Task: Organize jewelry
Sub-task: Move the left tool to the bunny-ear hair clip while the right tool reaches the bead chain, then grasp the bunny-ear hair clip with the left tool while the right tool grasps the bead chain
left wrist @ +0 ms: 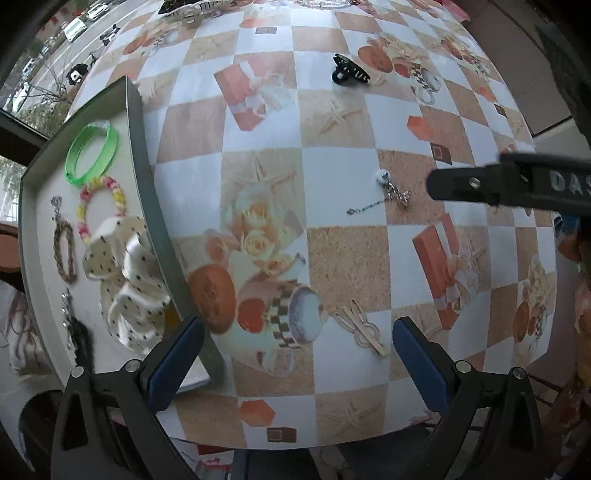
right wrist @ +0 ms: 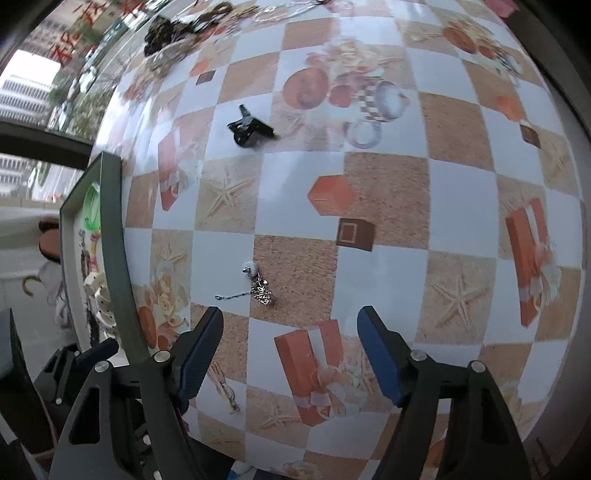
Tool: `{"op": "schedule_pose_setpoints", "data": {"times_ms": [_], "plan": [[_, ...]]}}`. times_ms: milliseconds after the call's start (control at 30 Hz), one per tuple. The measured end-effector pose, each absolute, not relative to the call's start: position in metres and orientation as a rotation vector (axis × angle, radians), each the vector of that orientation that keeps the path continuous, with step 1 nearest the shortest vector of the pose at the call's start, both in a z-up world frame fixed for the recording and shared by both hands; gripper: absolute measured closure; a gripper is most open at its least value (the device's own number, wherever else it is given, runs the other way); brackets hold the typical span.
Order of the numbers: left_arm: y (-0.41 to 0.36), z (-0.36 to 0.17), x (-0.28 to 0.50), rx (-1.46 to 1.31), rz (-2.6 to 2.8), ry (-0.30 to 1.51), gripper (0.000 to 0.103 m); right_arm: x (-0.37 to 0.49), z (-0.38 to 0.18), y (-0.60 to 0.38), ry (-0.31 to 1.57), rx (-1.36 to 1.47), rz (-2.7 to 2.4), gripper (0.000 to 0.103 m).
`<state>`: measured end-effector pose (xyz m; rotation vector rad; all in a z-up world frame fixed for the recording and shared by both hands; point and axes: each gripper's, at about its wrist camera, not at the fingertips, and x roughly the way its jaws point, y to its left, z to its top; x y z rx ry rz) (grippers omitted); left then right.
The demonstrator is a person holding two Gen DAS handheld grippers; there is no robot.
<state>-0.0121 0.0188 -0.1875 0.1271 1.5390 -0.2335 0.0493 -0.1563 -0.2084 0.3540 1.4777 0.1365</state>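
A silver chain earring with a white bead (left wrist: pixel 392 192) lies on the patterned table; it also shows in the right wrist view (right wrist: pixel 255 286), just ahead of my open, empty right gripper (right wrist: pixel 290 332). A black hair claw (left wrist: pixel 349 71) (right wrist: pixel 250 129) lies farther off. A beige hair clip (left wrist: pixel 364 326) lies between the fingers of my open, empty left gripper (left wrist: pixel 297 345); it also shows in the right wrist view (right wrist: pixel 223 387). A grey tray (left wrist: pixel 146 173) (right wrist: pixel 110 229) at the left holds a green bangle (left wrist: pixel 92 153), a beaded bracelet (left wrist: pixel 98 206), a dotted scrunchie (left wrist: pixel 129 280) and earrings (left wrist: pixel 66 251).
More hair clips and jewelry (left wrist: pixel 192 11) (right wrist: pixel 173 29) lie at the table's far edge. The right gripper's black finger (left wrist: pixel 509 181) reaches in from the right in the left wrist view. The table's near edge (left wrist: pixel 295 443) runs just below the left gripper.
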Motion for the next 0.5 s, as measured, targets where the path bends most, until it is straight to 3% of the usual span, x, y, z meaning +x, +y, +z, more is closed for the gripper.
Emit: {"op": "schedule_pose_setpoints", "data": {"times_ms": [67,433,500], "plan": [[0.017,-0.19,-0.019,0.125,-0.234,1.542,0.008,0.053,-0.212,-0.151,1.482,0.335,0.149,0.032],[0.016,-0.201,-0.065,0.11,-0.232,1.522,0.008,0.06,-0.231,-0.118,1.481,0.219,0.198,0.047],[0.016,-0.202,-0.071,0.102,-0.228,1.517,0.016,0.06,-0.23,-0.114,1.463,0.183,0.196,0.048]]}}
